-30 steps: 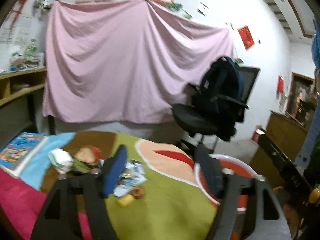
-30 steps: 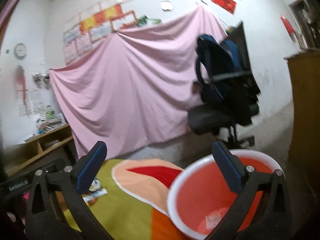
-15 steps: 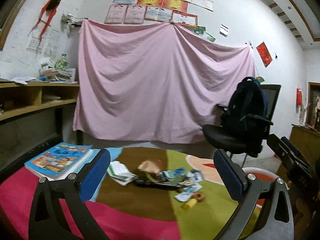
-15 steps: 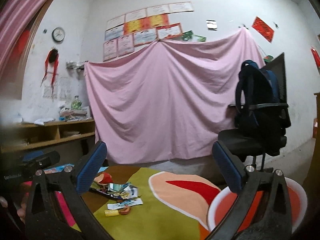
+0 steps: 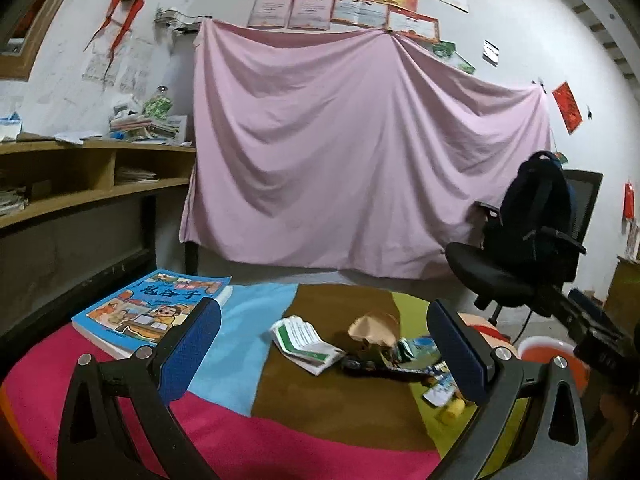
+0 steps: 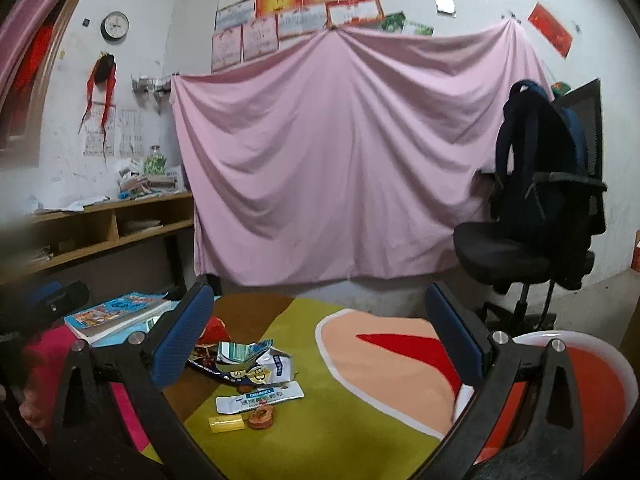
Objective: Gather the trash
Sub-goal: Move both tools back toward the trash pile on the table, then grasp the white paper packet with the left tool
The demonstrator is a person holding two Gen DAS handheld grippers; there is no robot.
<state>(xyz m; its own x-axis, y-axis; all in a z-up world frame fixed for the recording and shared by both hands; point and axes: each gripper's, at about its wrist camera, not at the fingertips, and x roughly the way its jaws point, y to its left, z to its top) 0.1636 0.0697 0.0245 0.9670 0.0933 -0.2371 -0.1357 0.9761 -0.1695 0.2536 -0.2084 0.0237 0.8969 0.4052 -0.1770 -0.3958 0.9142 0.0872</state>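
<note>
Above the multicoloured tablecloth (image 5: 224, 396), the left gripper (image 5: 324, 354) is held with its blue-padded fingers spread wide, and nothing is gripped or touched between them. The right gripper (image 6: 320, 344) is likewise held fully spread above the cloth, with nothing between its pads.

The trash is seen gathered in a loose heap near the middle of the table. In the left wrist view, a crumpled white-and-green paper packet (image 5: 306, 340) lies on the brown patch, with a crumpled tan wrapper (image 5: 374, 328) just beside it and a dark elongated item (image 5: 382, 368) in front. In the right wrist view, a torn silver-lined foil wrapper (image 6: 250, 354) is seen on top of the heap, a flat white sachet with blue print (image 6: 260, 398) lies nearer the camera, and a small yellow cylinder (image 6: 226, 425) rests beside a round brown piece (image 6: 261, 417) on the green patch.

A red basin with a white rim (image 6: 600, 384) is seen at the table's right edge, apart from the heap. A blue illustrated book (image 5: 154, 310) lies at the left, well apart from the trash.
</note>
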